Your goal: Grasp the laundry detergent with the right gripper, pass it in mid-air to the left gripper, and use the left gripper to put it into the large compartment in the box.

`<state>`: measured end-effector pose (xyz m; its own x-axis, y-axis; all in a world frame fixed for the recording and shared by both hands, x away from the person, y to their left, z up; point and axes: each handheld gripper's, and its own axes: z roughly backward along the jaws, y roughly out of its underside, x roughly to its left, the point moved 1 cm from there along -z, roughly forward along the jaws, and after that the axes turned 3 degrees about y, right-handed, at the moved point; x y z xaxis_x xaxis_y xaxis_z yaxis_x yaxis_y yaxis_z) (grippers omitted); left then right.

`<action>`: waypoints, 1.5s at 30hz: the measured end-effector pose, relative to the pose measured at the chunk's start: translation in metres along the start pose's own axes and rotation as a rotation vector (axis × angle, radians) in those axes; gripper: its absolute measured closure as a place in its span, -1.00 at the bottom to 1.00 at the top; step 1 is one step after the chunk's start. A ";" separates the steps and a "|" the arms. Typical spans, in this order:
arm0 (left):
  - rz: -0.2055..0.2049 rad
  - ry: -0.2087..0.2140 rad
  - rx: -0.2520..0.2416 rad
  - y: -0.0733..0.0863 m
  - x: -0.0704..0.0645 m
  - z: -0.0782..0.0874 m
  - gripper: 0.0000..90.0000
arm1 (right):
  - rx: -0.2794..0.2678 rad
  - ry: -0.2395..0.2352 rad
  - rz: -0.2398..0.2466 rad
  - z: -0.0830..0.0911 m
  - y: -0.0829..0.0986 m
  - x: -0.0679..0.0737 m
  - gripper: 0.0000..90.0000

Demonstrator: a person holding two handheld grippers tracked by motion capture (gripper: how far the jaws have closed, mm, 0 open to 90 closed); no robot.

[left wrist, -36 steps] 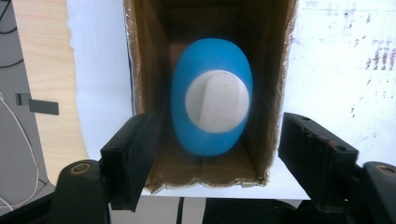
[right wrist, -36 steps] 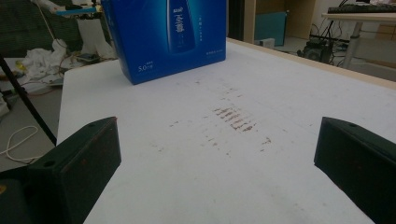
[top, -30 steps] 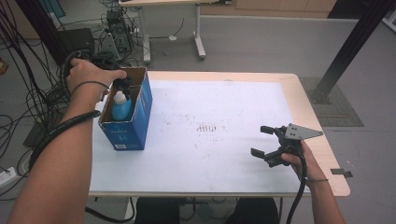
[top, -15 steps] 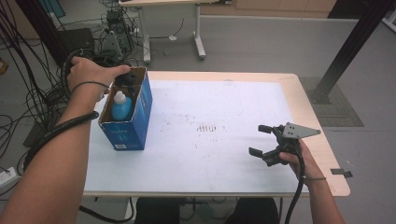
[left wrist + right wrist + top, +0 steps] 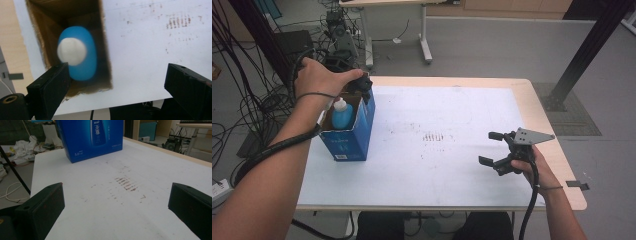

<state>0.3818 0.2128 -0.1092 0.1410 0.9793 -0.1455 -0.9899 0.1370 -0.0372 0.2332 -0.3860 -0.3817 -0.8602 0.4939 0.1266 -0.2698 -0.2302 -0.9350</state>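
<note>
An open-topped blue carton (image 5: 348, 141) stands upright at the table's left. Inside it is a blue bottle (image 5: 341, 116) with a white cap (image 5: 340, 104). My left gripper (image 5: 363, 88) hovers over the carton's far rim, held in a hand. From the left gripper view I look straight down into the carton (image 5: 106, 50) at the bottle (image 5: 86, 62) and its cap (image 5: 72, 52); the left gripper (image 5: 120, 92) is open and holds nothing. My right gripper (image 5: 490, 148) rests low over the table's right side, open and empty. Across the sheet, the right gripper (image 5: 115, 212) faces the carton (image 5: 92, 137).
A white sheet (image 5: 447, 120) with brown smudges (image 5: 434, 137) covers the wooden table (image 5: 542, 110). Cables and equipment (image 5: 337, 35) lie on the floor beyond the left side. A black post (image 5: 584, 50) rises at the right, and another desk's leg (image 5: 424, 35) stands behind.
My left hand has shifted a little to the right over the carton's far end, so its black jaws now show there. The right gripper has barely moved.
</note>
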 end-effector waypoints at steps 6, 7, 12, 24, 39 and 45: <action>-0.068 -0.003 -0.004 0.004 -0.020 0.000 -0.84 | 0.007 0.015 0.002 0.001 -0.006 0.001 -0.99; -0.093 0.001 -0.007 0.006 -0.028 -0.001 -0.85 | 0.013 0.017 -0.005 0.001 -0.008 0.002 -0.99; -0.136 0.011 -0.017 0.010 -0.041 -0.004 -0.84 | 0.025 0.026 -0.005 0.000 -0.012 0.004 -0.99; -0.268 0.048 -0.060 0.032 -0.080 -0.029 -0.85 | 0.069 0.055 -0.029 0.002 -0.020 0.007 -0.99; -0.323 0.073 -0.105 0.059 -0.106 -0.071 -0.84 | 0.113 0.075 -0.037 0.010 -0.028 0.011 -0.98; -0.337 0.083 -0.112 0.072 -0.114 -0.080 -0.84 | 0.117 0.075 -0.036 0.009 -0.032 0.013 -0.98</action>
<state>0.2961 0.0993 -0.1746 0.4648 0.8655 -0.1866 -0.8801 0.4286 -0.2042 0.2271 -0.3801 -0.3475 -0.8154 0.5640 0.1306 -0.3525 -0.3047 -0.8848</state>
